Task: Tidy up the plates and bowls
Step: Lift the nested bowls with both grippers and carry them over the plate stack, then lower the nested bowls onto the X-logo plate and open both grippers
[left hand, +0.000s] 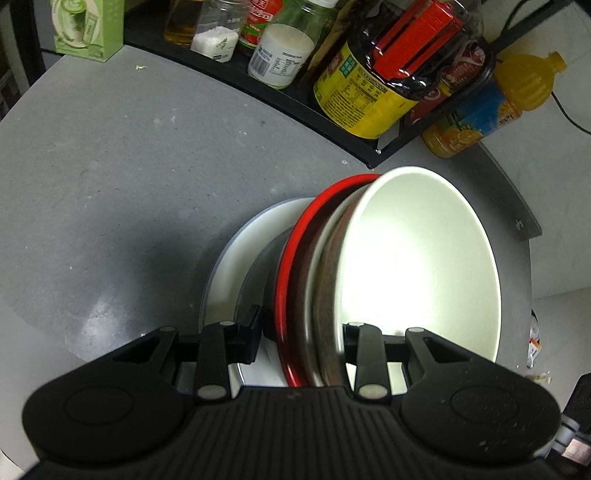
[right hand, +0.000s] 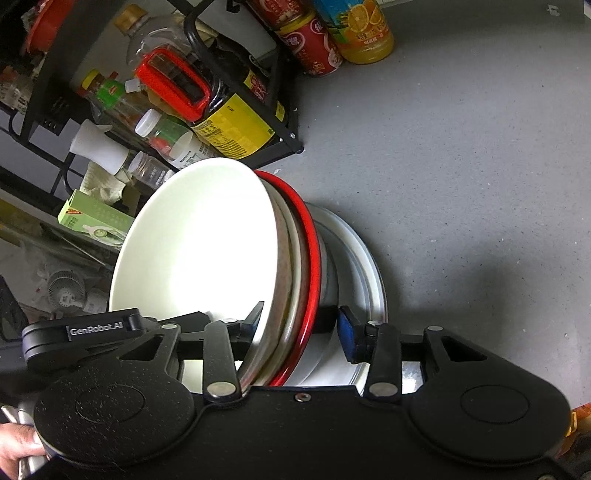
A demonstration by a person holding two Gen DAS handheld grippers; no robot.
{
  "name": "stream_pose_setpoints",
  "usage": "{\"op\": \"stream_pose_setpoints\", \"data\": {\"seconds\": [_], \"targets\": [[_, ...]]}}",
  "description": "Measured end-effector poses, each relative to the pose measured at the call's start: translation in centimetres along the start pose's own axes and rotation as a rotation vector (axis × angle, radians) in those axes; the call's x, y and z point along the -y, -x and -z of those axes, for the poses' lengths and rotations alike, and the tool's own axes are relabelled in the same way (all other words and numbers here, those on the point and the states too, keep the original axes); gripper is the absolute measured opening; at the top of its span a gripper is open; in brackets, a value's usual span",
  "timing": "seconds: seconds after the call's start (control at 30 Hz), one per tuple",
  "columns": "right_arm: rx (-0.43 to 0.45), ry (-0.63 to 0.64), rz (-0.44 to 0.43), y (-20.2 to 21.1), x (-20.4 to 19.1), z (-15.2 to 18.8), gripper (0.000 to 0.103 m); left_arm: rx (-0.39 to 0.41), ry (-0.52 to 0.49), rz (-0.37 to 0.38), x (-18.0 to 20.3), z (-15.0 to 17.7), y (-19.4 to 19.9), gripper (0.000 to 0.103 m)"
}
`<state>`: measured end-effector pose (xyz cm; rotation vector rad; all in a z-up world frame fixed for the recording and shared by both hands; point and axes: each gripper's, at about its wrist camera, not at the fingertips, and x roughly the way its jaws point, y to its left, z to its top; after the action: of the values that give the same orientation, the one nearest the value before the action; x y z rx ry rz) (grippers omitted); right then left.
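A nested stack of bowls fills both views: a white bowl innermost, brown-rimmed bowls around it, and a red-rimmed bowl outermost. The stack is tilted on edge above a white plate lying on the grey counter. My left gripper is shut on the stack's rims, one finger inside the white bowl, one outside the red one. In the right wrist view my right gripper clamps the same stack from the opposite side, with the red rim and the plate beside it.
A black rack of jars and bottles runs along the back of the grey counter. An orange juice bottle and a red can stand by its end. A green box stands at far left.
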<state>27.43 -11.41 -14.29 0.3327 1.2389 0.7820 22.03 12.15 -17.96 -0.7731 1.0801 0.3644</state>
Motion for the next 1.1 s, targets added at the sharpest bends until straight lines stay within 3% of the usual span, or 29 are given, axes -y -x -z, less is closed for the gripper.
{"op": "stream_pose_setpoints", "data": {"seconds": [0.17, 0.33, 0.4, 0.53, 0.73, 0.87, 0.97, 1.1], "targets": [[0.023, -0.003, 0.025, 0.1, -0.4, 0.4, 0.046, 0.007, -0.059, -0.009, 0.6, -0.2, -0.1, 0.032], [0.072, 0.038, 0.036, 1.7, -1.1, 0.7, 0.049, 0.024, -0.138, -0.030, 1.7, -0.6, 0.7, 0.044], [0.091, 0.044, 0.051, 2.5, -1.1, 0.7, 0.056, 0.044, -0.154, -0.032, 2.0, -0.7, 1.2, 0.053], [0.140, 0.044, 0.074, 4.4, -0.6, 0.6, 0.059, 0.084, -0.171, -0.033, 2.3, -0.8, 2.2, 0.063], [0.240, 0.054, 0.146, 7.8, 0.4, 1.6, 0.077, 0.139, -0.217, -0.054, 2.9, -0.5, 3.9, 0.083], [0.313, 0.059, 0.193, 10.4, 1.2, 3.1, 0.090, 0.165, -0.245, -0.057, 3.2, 0.4, 5.0, 0.087], [0.350, 0.054, 0.234, 12.3, 1.7, 4.4, 0.091, 0.178, -0.251, -0.052, 3.4, 1.3, 5.9, 0.089], [0.410, 0.046, 0.264, 14.8, 1.9, 6.6, 0.101, 0.193, -0.273, -0.047, 3.8, 3.3, 7.6, 0.092]]}}
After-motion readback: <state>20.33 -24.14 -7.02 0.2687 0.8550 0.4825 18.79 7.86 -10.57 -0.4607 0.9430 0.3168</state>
